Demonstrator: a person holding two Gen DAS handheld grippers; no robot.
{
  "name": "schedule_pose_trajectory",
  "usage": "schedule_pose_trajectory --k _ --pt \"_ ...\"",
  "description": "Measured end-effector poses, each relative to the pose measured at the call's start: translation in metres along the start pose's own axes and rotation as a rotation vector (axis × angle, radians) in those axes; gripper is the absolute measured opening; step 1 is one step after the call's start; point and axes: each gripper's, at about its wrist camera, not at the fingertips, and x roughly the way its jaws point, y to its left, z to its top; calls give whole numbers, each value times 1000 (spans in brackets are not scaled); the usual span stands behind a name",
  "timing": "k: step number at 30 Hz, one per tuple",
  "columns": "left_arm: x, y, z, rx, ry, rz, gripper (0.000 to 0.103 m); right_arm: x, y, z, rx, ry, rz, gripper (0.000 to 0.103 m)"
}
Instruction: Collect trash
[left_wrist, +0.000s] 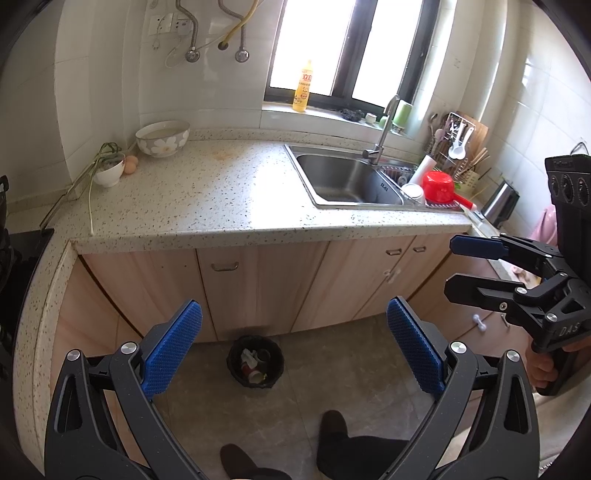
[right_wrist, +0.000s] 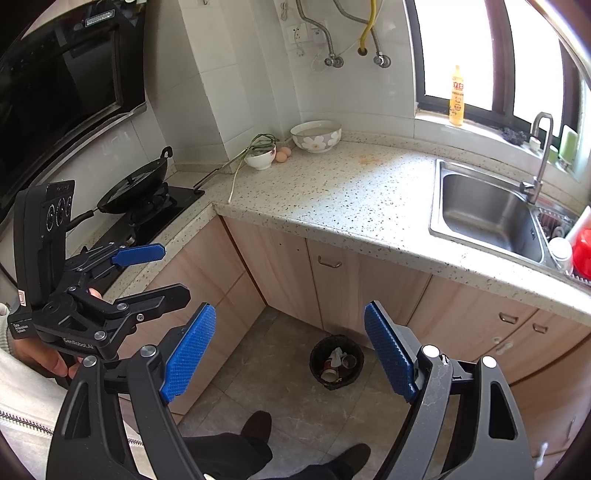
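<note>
Both tongs, left (left_wrist: 293, 345) and right (right_wrist: 290, 349), were held wide and empty above the round black trash-filled bin (right_wrist: 336, 362), seen between their blue pads, below the speckled stone bench (right_wrist: 332, 192).

Speckled desk (left_wrist: 229, 192) carrying flowered bowl (left_wrist: 162, 138), small bowl (left_wrist: 109, 170) beside eggs (left_wrist: 130, 164). Steel sink (left_wrist: 343, 181) at right. Yellow bottle (left_wrist: 302, 86) upright on windowsill.
</note>
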Motion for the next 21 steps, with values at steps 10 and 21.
schedule_pose_trajectory --k 10,21 --pt "1 0 -1 0 1 0 97 2 -5 -1 1 6 11 80" --pt "3 0 -2 10 -11 1 97 2 -6 -1 -6 5 14 80"
